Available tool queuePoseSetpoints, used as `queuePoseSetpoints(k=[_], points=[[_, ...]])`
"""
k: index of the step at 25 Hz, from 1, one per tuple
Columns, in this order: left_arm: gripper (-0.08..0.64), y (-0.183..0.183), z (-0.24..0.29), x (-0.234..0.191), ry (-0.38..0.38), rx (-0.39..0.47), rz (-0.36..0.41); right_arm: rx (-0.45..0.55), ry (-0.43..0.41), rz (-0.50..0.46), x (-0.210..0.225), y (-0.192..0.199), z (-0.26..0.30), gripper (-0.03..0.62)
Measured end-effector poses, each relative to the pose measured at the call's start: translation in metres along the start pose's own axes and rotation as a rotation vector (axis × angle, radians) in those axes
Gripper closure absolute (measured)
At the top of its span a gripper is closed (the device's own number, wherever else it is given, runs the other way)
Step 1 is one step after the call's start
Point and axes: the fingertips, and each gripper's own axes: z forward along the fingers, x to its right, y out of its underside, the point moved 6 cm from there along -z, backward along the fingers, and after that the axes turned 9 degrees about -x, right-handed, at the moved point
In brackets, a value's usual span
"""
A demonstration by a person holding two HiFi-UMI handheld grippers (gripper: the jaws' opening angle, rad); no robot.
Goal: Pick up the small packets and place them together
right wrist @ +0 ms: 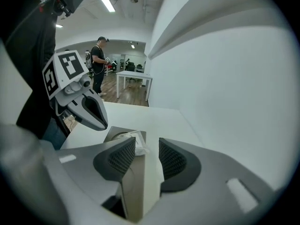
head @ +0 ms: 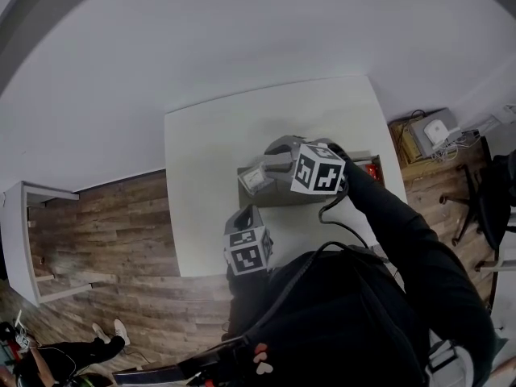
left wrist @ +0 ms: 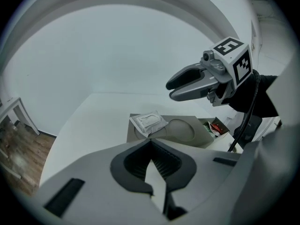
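1. Packet (left wrist: 149,122): white, lying on left end of grey tray (left wrist: 185,134), on table (head: 201,160).
2. Right gripper (right wrist: 146,146): jaws apart, empty, above tray.
3. Left gripper (left wrist: 150,143): jaws together, empty, near tray.

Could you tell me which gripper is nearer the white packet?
The right gripper, hovering open just above the white packet; the left gripper sits short of the tray.

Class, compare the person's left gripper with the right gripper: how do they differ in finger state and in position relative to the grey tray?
The left gripper has its fingers together; the right gripper has its fingers standing apart. The right gripper hangs above the grey tray; the left gripper sits short of it. Both are empty, and both point toward the white packet lying on the tray.
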Motion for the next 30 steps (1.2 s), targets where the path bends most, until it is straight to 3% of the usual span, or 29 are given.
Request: queuePoseSetpoints(k=[4,9,17,30], points=[[0.561,-0.004,0.002,0.003,0.013,0.001,0.019,-0.007,0.093,0.07,0.019,0.039,-0.054,0.442],[0.561,-0.01,0.005,0.013,0.034,-0.004,0.051,-0.111,0.153,0.17,0.015,0.109,-0.102,0.442],[0.56,-0.014,0.011,0.027,0.053,-0.019,0.084,-0.309,0.143,0.345,-0.026,0.203,-0.127,0.442],[0.561,-0.012,0.011,0.027,0.048,-0.023,0.072,-0.484,0.167,0.627,-0.068,0.238,-0.103,0.442]])
